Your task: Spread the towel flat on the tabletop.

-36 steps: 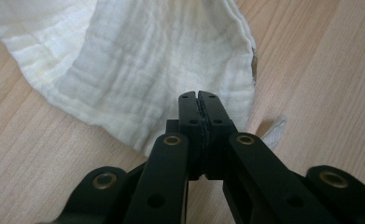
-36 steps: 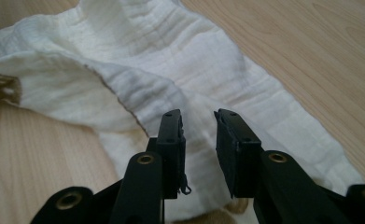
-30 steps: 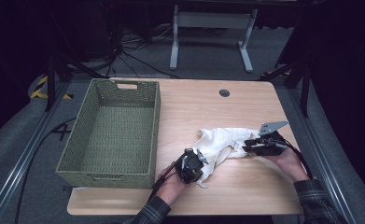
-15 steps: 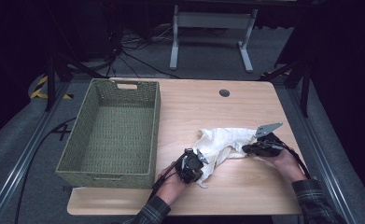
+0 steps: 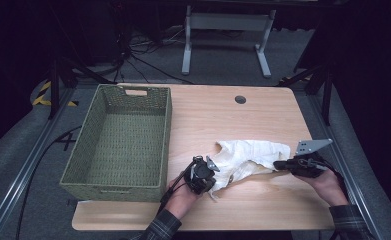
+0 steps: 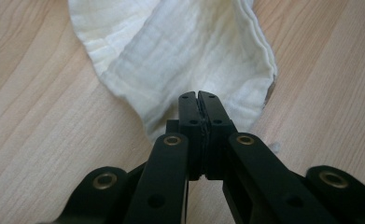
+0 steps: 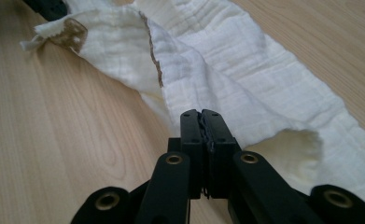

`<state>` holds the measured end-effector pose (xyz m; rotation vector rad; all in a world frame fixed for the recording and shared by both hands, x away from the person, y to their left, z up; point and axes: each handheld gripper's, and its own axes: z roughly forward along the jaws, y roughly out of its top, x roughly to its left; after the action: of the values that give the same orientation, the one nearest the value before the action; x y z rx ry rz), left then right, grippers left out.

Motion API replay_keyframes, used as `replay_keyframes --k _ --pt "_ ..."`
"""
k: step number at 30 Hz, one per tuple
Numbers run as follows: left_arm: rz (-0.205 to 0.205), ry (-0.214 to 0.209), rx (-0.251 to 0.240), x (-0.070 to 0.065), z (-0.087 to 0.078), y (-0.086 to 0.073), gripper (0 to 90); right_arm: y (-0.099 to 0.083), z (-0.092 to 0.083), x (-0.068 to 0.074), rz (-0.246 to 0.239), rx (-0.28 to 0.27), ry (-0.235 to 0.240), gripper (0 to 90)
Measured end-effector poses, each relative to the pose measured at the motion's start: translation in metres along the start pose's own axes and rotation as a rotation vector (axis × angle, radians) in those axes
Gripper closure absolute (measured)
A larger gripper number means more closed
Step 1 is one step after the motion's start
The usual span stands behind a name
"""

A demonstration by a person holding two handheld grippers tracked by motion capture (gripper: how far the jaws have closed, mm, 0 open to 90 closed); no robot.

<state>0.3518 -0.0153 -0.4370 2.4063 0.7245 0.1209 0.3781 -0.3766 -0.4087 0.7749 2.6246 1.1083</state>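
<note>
Cloth [image 5: 248,157] of a pale cream colour, crumpled and partly folded, is spread on the wooden surface [image 5: 233,120] toward its near right part, between the two hands. Its near left corner is clamped by the left hand-held gripper [image 5: 210,175], whose jaws are seen pressed together on a thin fold of the fabric in the left gripper view, where the cloth [image 6: 180,60] fans out ahead of the left hand-held gripper [image 6: 200,95]. The right end of the cloth is pinched by the right hand-held gripper [image 5: 278,164], which is held close to the right edge of the surface; its jaws have just been closing, and in the right gripper view they are seen shut on a fold of the cloth [image 7: 245,84] at the right hand-held gripper [image 7: 201,113]. A brownish stained edge [image 7: 154,56] is seen running along one fold, and a brown patch [image 7: 73,33] marks a far corner of the fabric. The cloth is stretched loosely between the two grips, most of it resting on the wood.

A green woven basket [image 5: 83,150] is placed along the left edge of the surface, well apart from the cloth, with its near right corner just beside the left hand [image 5: 180,195]. A small round cable hole [image 5: 240,99] is set near the far edge.
</note>
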Motion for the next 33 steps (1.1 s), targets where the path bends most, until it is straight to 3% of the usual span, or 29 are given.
replay_keyframes --k 4,10,21,24,27,30,33 --pt "-0.003 -0.009 0.016 -0.002 0.000 -0.001 89.0 -0.010 -0.008 0.006 0.017 -0.008 0.017 88.4" --pt "0.006 -0.021 0.013 -0.007 -0.003 -0.004 89.0 -0.028 -0.012 0.023 0.026 0.023 0.052 88.5" --pt "0.008 -0.080 0.028 -0.027 -0.005 -0.020 88.8 -0.075 -0.026 0.048 0.069 0.118 0.083 88.5" --pt "0.010 -0.074 0.011 -0.030 -0.007 -0.022 82.1 -0.084 -0.033 0.054 0.080 0.109 0.094 85.8" --pt "0.012 -0.060 -0.016 -0.028 -0.011 -0.017 77.6 -0.084 -0.039 0.056 0.084 0.059 0.088 79.4" --pt "0.008 -0.041 -0.041 -0.023 -0.013 -0.008 78.1 -0.074 -0.043 0.051 0.084 0.007 0.067 79.8" --pt "0.003 -0.021 -0.053 -0.013 -0.011 0.002 83.2 -0.064 -0.041 0.042 0.087 -0.009 0.041 86.1"
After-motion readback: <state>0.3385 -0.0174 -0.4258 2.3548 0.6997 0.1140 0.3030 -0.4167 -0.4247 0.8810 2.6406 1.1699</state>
